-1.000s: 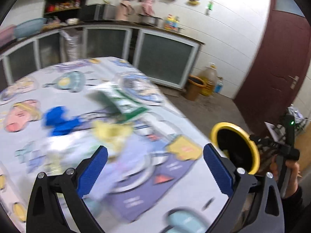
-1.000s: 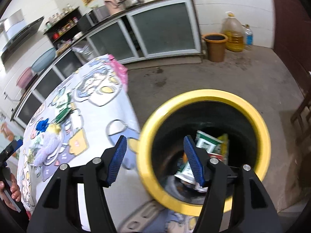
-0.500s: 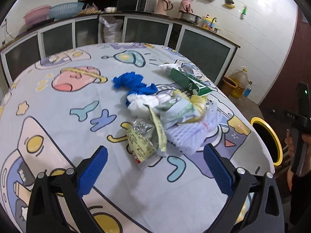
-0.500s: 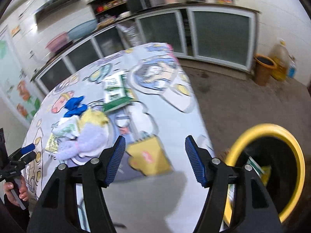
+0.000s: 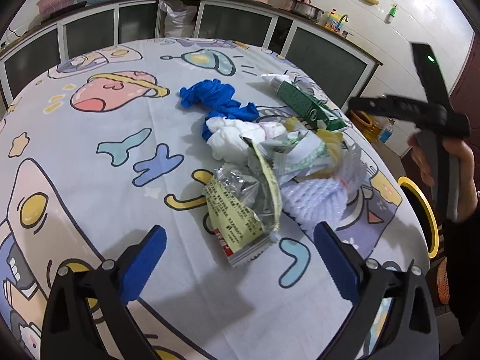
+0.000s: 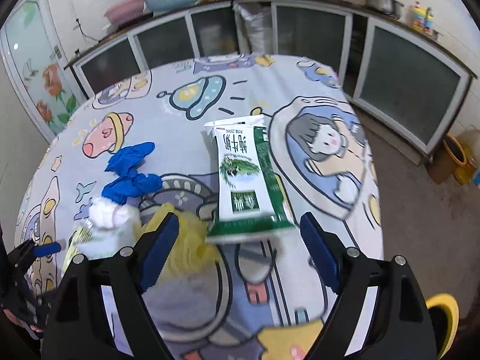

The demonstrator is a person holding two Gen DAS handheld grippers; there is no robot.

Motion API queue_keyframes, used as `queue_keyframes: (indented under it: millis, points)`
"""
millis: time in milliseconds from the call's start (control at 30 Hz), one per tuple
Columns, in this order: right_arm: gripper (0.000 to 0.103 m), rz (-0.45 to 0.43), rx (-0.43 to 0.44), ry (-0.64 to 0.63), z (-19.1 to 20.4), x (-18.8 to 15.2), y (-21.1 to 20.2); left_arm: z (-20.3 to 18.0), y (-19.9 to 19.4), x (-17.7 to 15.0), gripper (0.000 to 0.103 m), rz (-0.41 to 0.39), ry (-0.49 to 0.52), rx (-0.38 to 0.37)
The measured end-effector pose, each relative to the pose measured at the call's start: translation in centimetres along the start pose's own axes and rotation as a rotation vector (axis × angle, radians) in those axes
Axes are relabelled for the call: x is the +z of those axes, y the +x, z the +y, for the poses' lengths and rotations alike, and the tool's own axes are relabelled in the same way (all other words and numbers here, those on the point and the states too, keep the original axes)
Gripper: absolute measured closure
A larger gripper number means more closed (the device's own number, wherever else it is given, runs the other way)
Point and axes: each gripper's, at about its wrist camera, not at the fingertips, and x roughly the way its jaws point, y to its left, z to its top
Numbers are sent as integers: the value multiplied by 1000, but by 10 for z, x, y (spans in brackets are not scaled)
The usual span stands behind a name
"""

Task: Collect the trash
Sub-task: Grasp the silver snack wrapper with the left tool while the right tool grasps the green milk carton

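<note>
A heap of trash lies on the cartoon-print tablecloth [image 5: 90, 180]. It holds a silver-and-yellow wrapper [image 5: 240, 210], white foam netting [image 5: 315, 198], white tissue [image 5: 231, 138], a blue glove [image 5: 216, 99] and a green-and-white milk pouch [image 5: 303, 102]. My left gripper [image 5: 240, 255] hovers open just short of the wrapper. In the right wrist view the milk pouch [image 6: 246, 177] lies ahead of my right gripper [image 6: 240, 243], whose jaws are opening with nothing between them. A yellow wrapper [image 6: 186, 234] and the blue glove [image 6: 132, 171] lie to its left.
The yellow-rimmed black bin [image 5: 426, 213] stands on the floor past the table's right edge, also the bin [image 6: 444, 315] at lower right. A hand [image 5: 432, 162] carries the right gripper above that edge. Glass-door cabinets [image 6: 405, 72] and an oil jug [image 6: 468, 162] line the wall.
The right gripper swung from over the bin to above the table and its jaws widened. The left gripper moved in lower toward the trash heap, staying open.
</note>
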Motion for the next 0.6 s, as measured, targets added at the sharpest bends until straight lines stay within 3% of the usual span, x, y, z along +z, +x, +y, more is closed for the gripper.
queue_keyframes:
  millis: [167,433,600]
  points:
    - [24,62,-14,-25,-1,15,33,3,15,1,8,38,-13,3]
    - [24,118,-14,-20,-1,25,66,13,18,22,8,26,-73,-42]
    - [23,149,-13,-4,-5,25,81,12,36,25,8,76,-76,-62]
